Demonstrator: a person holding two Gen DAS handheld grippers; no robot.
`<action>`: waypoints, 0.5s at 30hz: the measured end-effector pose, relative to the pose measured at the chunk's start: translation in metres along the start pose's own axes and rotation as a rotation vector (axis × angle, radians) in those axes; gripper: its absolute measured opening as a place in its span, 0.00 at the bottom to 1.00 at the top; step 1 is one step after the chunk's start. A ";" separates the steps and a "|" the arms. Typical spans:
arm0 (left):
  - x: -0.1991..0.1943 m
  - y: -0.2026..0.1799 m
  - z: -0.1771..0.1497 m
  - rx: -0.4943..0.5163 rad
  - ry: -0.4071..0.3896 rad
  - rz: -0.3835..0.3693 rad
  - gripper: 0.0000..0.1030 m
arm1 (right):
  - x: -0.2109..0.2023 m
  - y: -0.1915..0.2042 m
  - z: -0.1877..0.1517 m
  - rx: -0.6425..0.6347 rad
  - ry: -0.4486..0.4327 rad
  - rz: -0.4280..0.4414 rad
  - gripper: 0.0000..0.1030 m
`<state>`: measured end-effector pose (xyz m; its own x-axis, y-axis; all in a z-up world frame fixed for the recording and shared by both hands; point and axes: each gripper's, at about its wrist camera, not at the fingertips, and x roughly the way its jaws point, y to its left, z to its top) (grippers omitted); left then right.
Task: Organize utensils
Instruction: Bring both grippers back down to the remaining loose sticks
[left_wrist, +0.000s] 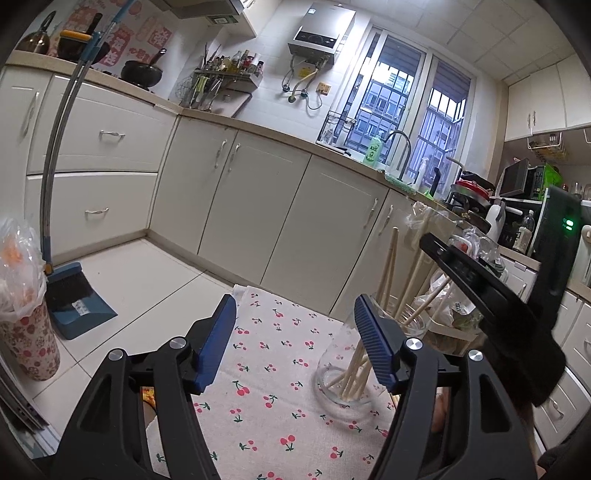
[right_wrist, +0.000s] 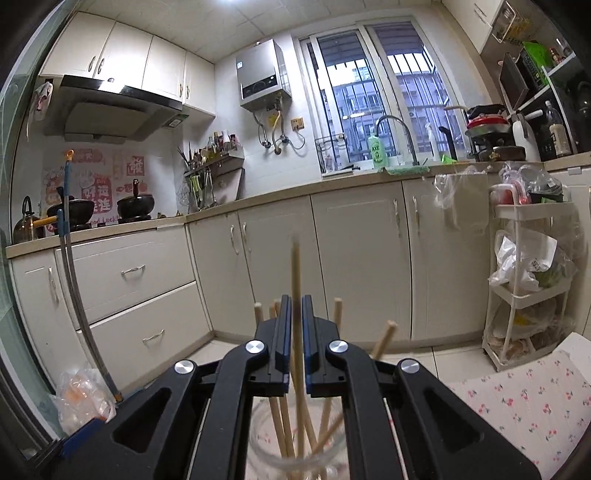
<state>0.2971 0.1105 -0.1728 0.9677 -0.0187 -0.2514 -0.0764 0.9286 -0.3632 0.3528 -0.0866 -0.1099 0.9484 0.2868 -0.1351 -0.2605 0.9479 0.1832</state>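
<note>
Chopsticks (left_wrist: 354, 373) stand bundled in a clear glass jar (left_wrist: 345, 384) on the cherry-print cloth (left_wrist: 273, 354), their tops fanning out above the jar's rim. One more chopstick (right_wrist: 295, 280), blurred, stands upright between the narrow-set jaws of the right gripper (right_wrist: 295, 343), directly above the jar's mouth; the jaws sit slightly apart, and whether the pads touch the stick cannot be told. The right gripper hangs just over the jar, with the other sticks rising on both sides of its fingers. The left gripper (left_wrist: 295, 343) is spread wide and empty, low over the cloth, with the jar just behind its right finger (left_wrist: 376, 347). A broom and dustpan (left_wrist: 74, 295) lean by the cabinets, well left of the jar.
</note>
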 end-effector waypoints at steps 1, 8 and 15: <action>0.000 -0.001 0.000 0.002 0.002 -0.001 0.62 | -0.004 -0.001 0.000 0.005 0.008 0.004 0.25; -0.009 -0.012 0.006 0.035 0.031 -0.007 0.65 | -0.072 -0.029 -0.004 0.031 0.134 0.014 0.32; -0.019 -0.031 0.003 0.110 0.149 -0.019 0.71 | -0.100 -0.080 -0.069 0.084 0.519 -0.061 0.25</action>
<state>0.2820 0.0830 -0.1546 0.9218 -0.0834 -0.3787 -0.0243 0.9623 -0.2711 0.2662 -0.1814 -0.1783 0.7415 0.2827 -0.6085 -0.1723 0.9567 0.2345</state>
